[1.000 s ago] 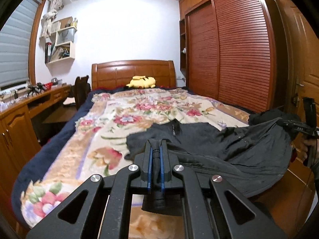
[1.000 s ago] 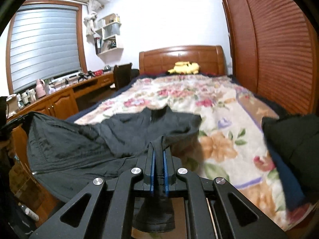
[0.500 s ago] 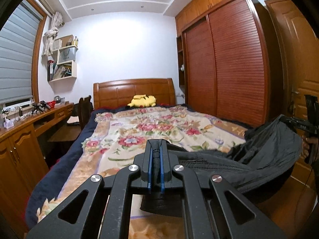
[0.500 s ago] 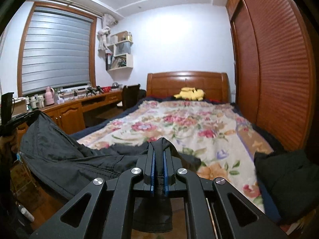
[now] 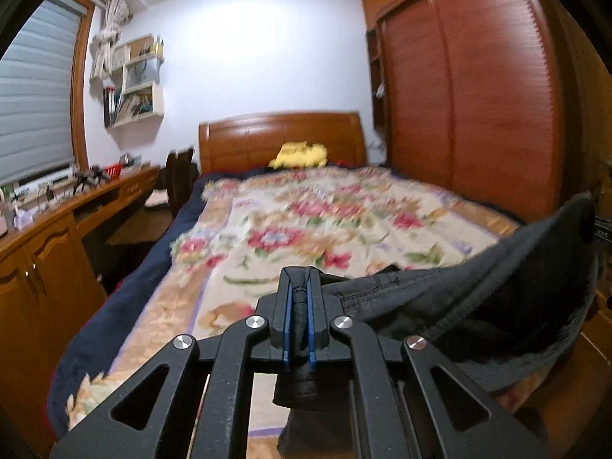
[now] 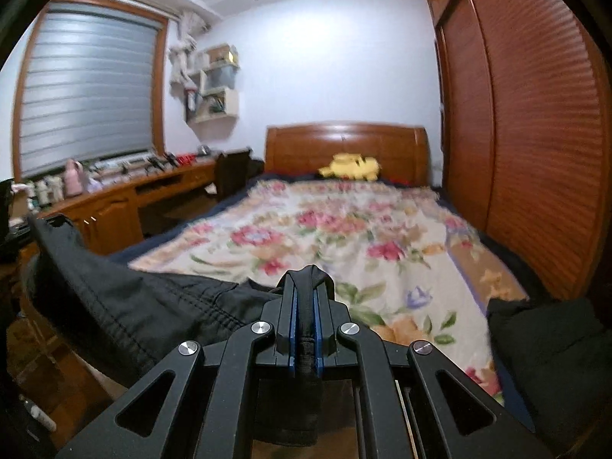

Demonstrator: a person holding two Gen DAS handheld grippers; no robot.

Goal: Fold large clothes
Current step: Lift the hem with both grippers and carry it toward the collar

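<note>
Holding the black garment stretched in the air over the foot of the bed, so this looks like the spread-out step before any fold. Left gripper and right gripper are each clamped on a bunched bit of its fabric. Its long axis runs side to side between them, sagging mid-span. Next it probably needs lowering flat onto the blanket without slack.

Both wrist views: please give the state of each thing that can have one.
Left gripper: shut on the black garment.
Right gripper: shut on the same garment.
Black garment: hangs stretched between the grippers.
Wardrobe doors: closed.
Window blind: lowered.
</note>
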